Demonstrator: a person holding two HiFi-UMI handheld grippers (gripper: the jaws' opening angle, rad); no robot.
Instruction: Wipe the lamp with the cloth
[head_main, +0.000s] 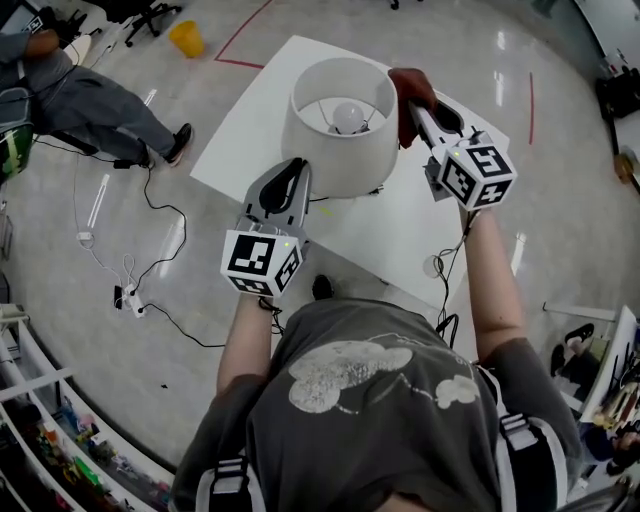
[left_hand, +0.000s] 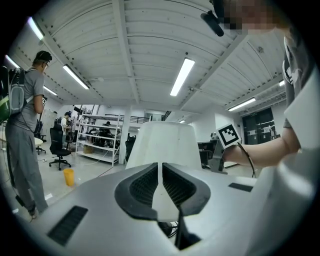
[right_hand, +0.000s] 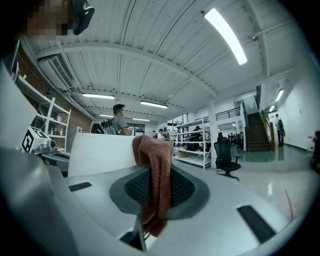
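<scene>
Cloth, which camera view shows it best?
Right gripper view: the cloth hangs large, clamped in the right gripper. The head view shows it small beside the lamp; the left gripper view misses it.

The lamp (head_main: 340, 125) stands on the counter (head_main: 400, 240), toward its far left part. The left gripper (head_main: 295, 168) is at the shade's near left side. The right gripper (head_main: 418, 105) is just right of the shade, with the cloth (head_main: 408, 92) between its fingers (right_hand: 185, 187), beside the rim. Well left of the counter sits a person (head_main: 90, 100). A bucket (head_main: 186, 38) stands on the floor beyond the counter's left corner.
</scene>
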